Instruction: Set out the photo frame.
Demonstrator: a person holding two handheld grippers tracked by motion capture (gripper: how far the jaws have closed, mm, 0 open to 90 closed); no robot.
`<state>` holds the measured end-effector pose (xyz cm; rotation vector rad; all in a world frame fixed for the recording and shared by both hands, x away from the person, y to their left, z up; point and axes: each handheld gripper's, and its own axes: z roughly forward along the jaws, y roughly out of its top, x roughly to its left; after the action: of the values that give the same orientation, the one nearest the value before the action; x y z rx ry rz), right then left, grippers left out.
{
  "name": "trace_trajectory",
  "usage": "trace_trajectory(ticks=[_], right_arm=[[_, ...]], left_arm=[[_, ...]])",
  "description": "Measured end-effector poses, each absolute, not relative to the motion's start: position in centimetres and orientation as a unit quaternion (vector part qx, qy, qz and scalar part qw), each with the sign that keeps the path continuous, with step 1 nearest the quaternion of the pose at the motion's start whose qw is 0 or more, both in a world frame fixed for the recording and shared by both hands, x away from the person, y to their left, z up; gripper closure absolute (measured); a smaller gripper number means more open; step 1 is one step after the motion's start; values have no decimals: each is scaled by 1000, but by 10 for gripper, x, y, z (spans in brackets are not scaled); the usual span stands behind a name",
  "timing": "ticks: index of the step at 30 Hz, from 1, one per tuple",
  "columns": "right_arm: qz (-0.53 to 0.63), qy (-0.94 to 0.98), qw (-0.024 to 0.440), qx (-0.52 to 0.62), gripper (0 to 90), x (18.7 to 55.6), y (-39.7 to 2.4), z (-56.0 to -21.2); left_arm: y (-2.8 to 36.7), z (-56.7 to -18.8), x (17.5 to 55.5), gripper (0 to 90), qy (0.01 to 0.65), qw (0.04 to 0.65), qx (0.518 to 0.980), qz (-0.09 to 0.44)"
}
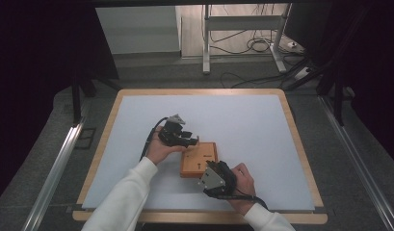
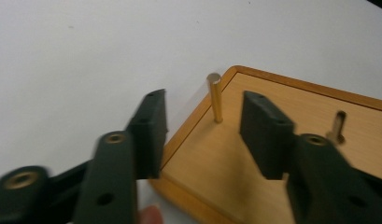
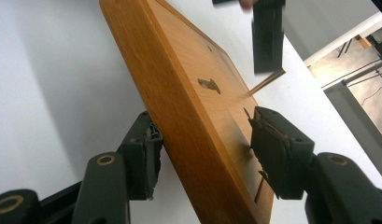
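A square wooden board [image 1: 202, 156] lies on the white table mat. A brass peg [image 2: 215, 98] stands upright in the board's corner, and a second, shorter peg [image 2: 338, 126] stands farther in. My left gripper [image 1: 195, 140] hovers over the board's far left corner. In the left gripper view it [image 2: 207, 121] is open, with the brass peg between its jaws and touching neither pad. My right gripper [image 1: 221, 167] is at the board's near right edge. In the right gripper view it [image 3: 205, 140] clamps the board [image 3: 179, 93], one pad on the side face and the other on the top.
The white mat [image 1: 242, 115] has bare room all around the board, inside a wooden table rim [image 1: 296, 139]. In the right gripper view, the left gripper's jaw [image 3: 268, 37] hangs above the slanting peg [image 3: 265, 83]. Cables and a metal stand [image 1: 206, 43] lie on the floor beyond.
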<state>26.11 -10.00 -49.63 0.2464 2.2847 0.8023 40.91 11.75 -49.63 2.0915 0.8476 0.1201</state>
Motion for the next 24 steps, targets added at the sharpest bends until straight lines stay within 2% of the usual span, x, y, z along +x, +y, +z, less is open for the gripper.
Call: trace_trajectory(ticks=[2,4,11,18,24], right_arm=[[309,880,347,95,443,261,-100,-496],[311,879,348,98,445,262,-101,-496],[313,876,352,106,457,264,-104,-491],[313,874,355,108,463,266,-104,-490],[310,873,360,107,473,268,-103,-489]], left_arm=[[123,-495,405,464,339,428,836,51],[139,-495,392,411,344,428,834,55],[183,-507,354,378,361,430,825,63],[205,-517,336,353,380,420,821,67],[206,-523,328,345,374,405,831,69]])
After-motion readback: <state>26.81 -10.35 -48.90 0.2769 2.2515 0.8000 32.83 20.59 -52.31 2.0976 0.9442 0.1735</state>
